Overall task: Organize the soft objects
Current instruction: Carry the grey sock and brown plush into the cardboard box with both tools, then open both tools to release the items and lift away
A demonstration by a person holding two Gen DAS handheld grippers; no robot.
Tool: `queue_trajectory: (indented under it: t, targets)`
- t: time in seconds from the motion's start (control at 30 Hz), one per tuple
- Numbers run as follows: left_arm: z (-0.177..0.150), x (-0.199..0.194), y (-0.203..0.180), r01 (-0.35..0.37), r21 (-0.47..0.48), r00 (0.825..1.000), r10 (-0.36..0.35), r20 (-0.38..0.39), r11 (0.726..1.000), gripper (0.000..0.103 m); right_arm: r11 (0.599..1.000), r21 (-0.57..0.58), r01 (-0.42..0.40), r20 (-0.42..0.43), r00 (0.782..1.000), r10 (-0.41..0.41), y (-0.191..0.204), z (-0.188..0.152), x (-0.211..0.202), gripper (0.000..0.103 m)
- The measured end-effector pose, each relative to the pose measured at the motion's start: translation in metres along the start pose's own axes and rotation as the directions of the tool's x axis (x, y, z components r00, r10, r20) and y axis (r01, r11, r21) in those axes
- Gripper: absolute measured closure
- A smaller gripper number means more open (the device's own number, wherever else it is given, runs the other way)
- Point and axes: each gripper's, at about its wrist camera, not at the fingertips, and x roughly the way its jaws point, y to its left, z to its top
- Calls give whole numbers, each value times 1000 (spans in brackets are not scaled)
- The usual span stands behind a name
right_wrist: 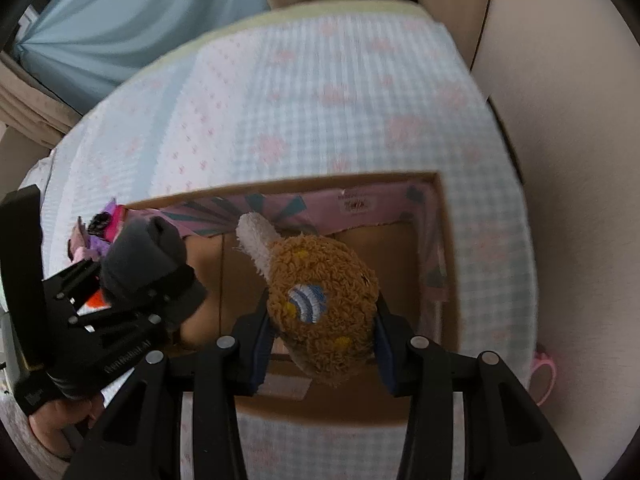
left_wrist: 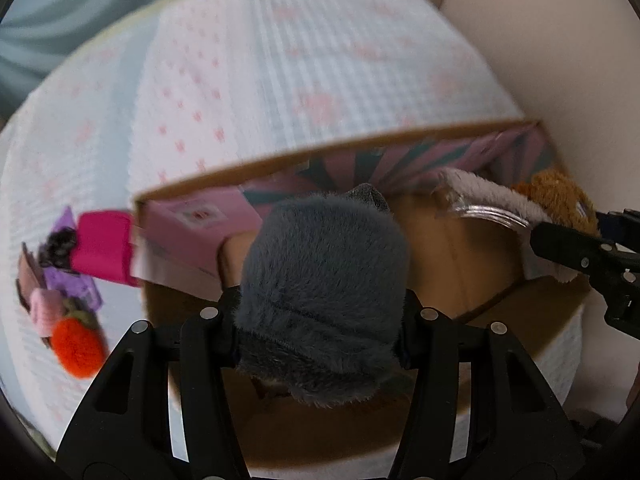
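My left gripper (left_wrist: 320, 316) is shut on a grey plush toy (left_wrist: 320, 280) and holds it over the open cardboard box (left_wrist: 472, 256). It also shows in the right wrist view (right_wrist: 148, 280) with the grey plush (right_wrist: 140, 256). My right gripper (right_wrist: 322, 332) is shut on a brown plush toy (right_wrist: 324, 300) with a white fuzzy end (right_wrist: 256, 240), held above the box (right_wrist: 400, 260). In the left wrist view the brown plush (left_wrist: 556, 200) and the right gripper (left_wrist: 592, 256) are at the box's right side.
The box sits on a bed with a blue checked cover with pink flowers (left_wrist: 280, 80). Left of the box lie a pink block (left_wrist: 104, 246), purple items (left_wrist: 72, 284), a small pink plush (left_wrist: 46, 310) and an orange pompom (left_wrist: 78, 350). A beige wall (right_wrist: 568, 160) is right.
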Motion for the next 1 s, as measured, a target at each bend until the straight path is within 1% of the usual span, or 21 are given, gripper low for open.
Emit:
queue_trajectory:
  t: [0.1,0.2,0.23,0.27,0.3,0.33,0.37,0.4,0.43,0.53,0.67,0.87,1.0]
  targets:
    - [-2,12,-1,-1,3,999,2,-39,1000,53,1000,13,-5,-52,999,6,1,5,22,63]
    - [-2,16,1,12,2,999,-12,-48,1000,53,1000,8,-28,-85,996,28,3,7,35,62]
    - [-1,13,2,27,2,999,-27,-34,1000,38,999,1,-34,-95,995,34,4,8,38,59]
    - [1,11,3,35,5,999,-35,-17,999,16,999,-12,-36,-110,993,34,5,9,42,57]
    - [3,7,4,4,6,1000,-4,1,1000,13,999,-31,-24,-117,993,20,7,10,45,52]
    - [6,8,5,-25,9,1000,25,7,1000,8,999,-47,-11,-113,994,5,9,10,48,42]
    - [8,7,8,-31,12,1000,31,3,999,3,998,-55,-4,-93,996,-1,7,10,47,33]
    - [9,8,10,-26,11,1000,26,-3,1000,1,998,-56,-16,-84,996,11,5,9,45,9]
    - [10,8,14,-24,6,1000,24,-5,1000,1,998,-59,-30,-85,996,25,2,8,44,0]
    - [7,8,18,-26,8,999,26,-22,1000,1,998,-53,-35,-108,994,29,-5,6,45,0]
    - [-2,5,18,-28,7,999,28,-34,1000,1,999,-12,-48,-92,995,46,-9,2,41,0]
    - [-6,-4,19,-29,-8,999,29,-26,1000,1,998,-42,-45,-70,997,42,-1,-3,34,0]
    - [-10,-20,20,-34,-5,999,33,-5,999,1,998,-41,-43,-54,998,41,1,-9,21,0]
